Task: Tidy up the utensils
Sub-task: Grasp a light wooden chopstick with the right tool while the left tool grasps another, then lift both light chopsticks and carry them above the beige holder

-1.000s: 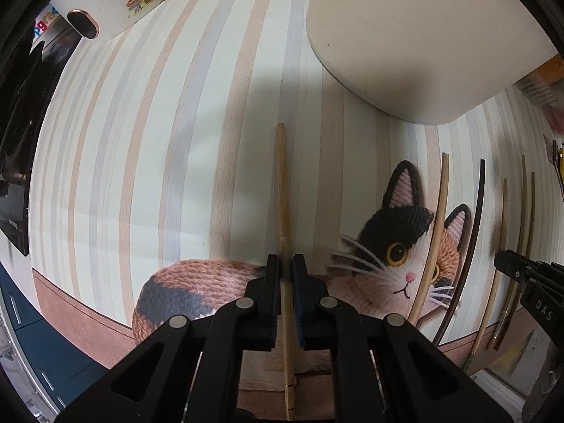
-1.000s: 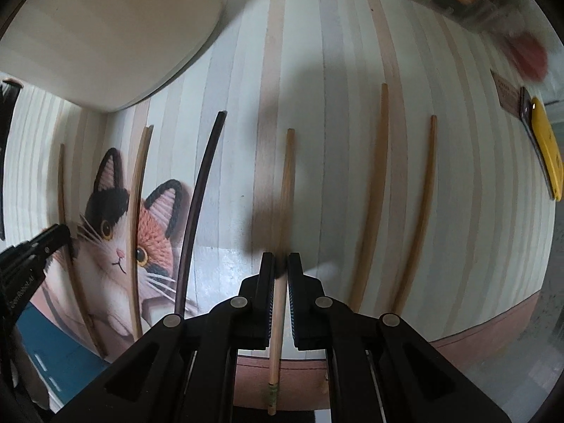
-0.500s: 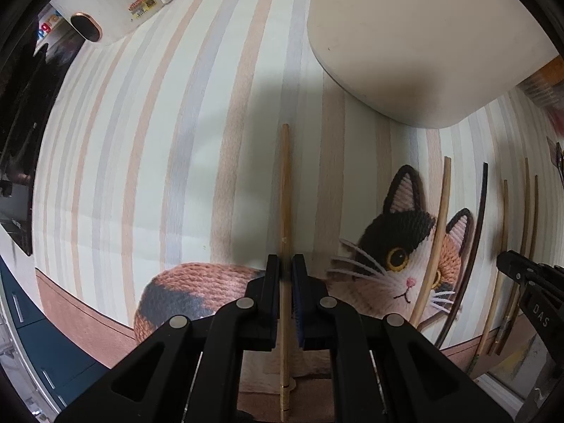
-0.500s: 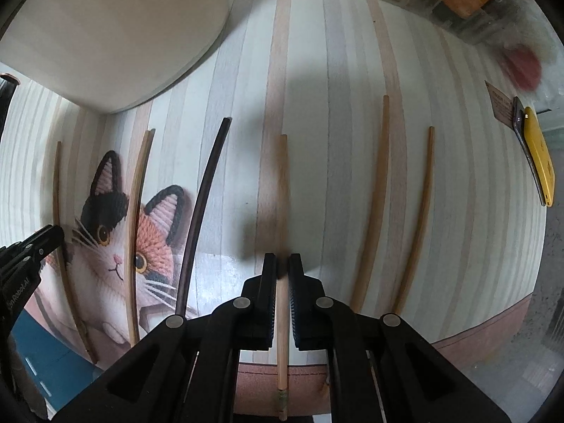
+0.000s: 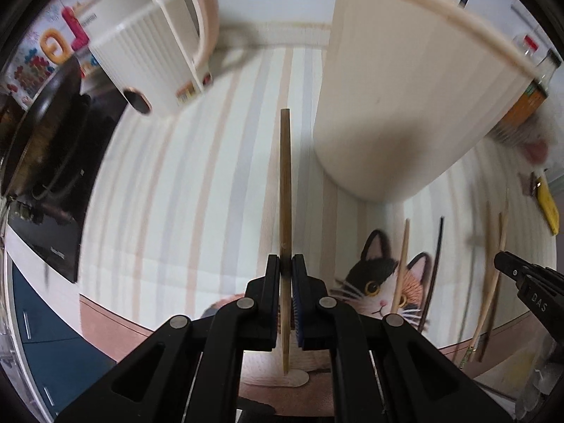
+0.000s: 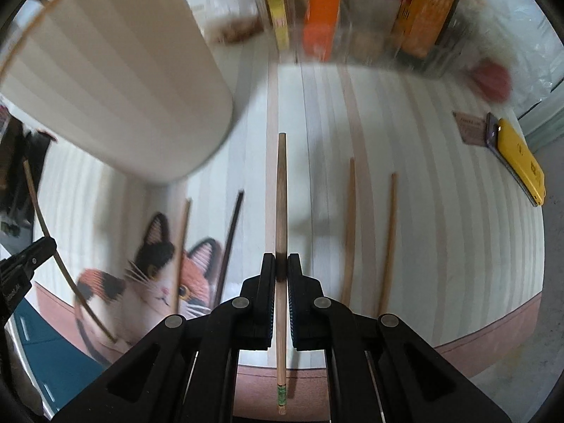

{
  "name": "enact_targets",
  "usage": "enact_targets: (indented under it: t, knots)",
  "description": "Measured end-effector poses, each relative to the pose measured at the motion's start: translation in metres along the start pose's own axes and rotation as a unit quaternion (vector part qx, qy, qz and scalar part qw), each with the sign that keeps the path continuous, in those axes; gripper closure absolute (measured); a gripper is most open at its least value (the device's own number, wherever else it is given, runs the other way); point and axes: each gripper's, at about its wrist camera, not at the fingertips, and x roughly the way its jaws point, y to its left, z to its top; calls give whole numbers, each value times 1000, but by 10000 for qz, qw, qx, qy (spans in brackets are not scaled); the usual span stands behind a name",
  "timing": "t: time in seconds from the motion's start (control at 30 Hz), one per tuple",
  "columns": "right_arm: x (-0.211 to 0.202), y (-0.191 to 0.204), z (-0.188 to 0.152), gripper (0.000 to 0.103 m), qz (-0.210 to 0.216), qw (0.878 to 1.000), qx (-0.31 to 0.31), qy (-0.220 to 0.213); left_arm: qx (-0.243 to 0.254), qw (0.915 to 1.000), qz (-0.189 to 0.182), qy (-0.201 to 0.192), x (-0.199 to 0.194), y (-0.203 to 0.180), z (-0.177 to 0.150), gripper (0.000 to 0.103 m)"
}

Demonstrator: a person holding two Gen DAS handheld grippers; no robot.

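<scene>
Left wrist: both tools, left tool (image 5: 286,268) and right tool (image 6: 281,264), each clench a chopstick (image 5: 285,190) beside holder (image 5: 405,105)

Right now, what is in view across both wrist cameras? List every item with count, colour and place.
held chopsticks: 2, tan, one in the left gripper, one in the right gripper
loose chopsticks: 4 on the mat; tan and dark by the cat, two tan to the right
holder: 1, cream, far left of the mat, sticks already inside
mat: 1, pastel stripes, cat picture
rack: 1, white, far left
boxes: several, orange and yellow, back
phone: 1, yellow, right edge
left gripper: black, shut
right gripper: black, shut
</scene>
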Motion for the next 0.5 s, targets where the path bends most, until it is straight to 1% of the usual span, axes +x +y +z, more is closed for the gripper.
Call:
enact_targets:
  t: [0.07, 0.1, 0.2, 0.5]
  knots:
    - [-9, 4, 3, 96, 55, 9999, 36, -128, -13, 9999, -24, -129, -11, 1, 1, 99]
    - [-7, 10, 0, 96, 91, 9998, 61, -192, -25, 9998, -34, -175, -16, 2, 2, 99]
    - [-25, 12, 7, 96, 182, 9991, 74, -386, -53, 9995, -47, -316, -27, 5, 6, 99]
    - [-59, 26, 16, 96, 410, 9947, 112, -938, -123, 9971, -29, -754, -62, 13, 13, 99]
